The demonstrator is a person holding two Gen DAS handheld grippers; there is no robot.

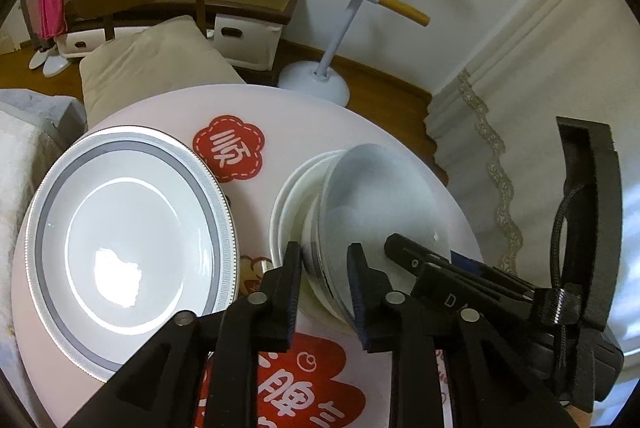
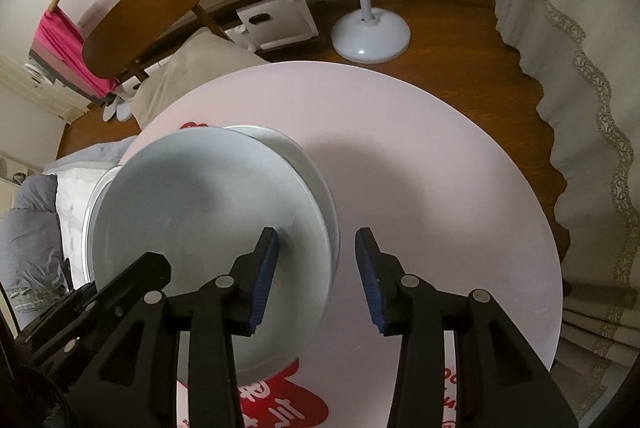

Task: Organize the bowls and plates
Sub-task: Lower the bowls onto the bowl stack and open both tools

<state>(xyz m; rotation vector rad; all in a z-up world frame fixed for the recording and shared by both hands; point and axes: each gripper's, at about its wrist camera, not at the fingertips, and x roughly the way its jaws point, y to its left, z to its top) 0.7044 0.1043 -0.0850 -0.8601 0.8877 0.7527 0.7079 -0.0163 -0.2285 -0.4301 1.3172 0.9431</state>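
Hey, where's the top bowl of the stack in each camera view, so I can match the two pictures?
Left wrist view: the top bowl sits right of centre, tilted on the stack, its near rim between the left gripper fingers, right of the plate.
Right wrist view: the top bowl fills the left-centre, one right gripper finger inside its rim.
Shared landmark: the white stand base on the floor beyond the table.

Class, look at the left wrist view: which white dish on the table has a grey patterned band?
The large flat plate at left; the stacked bowls beside it are plain inside.
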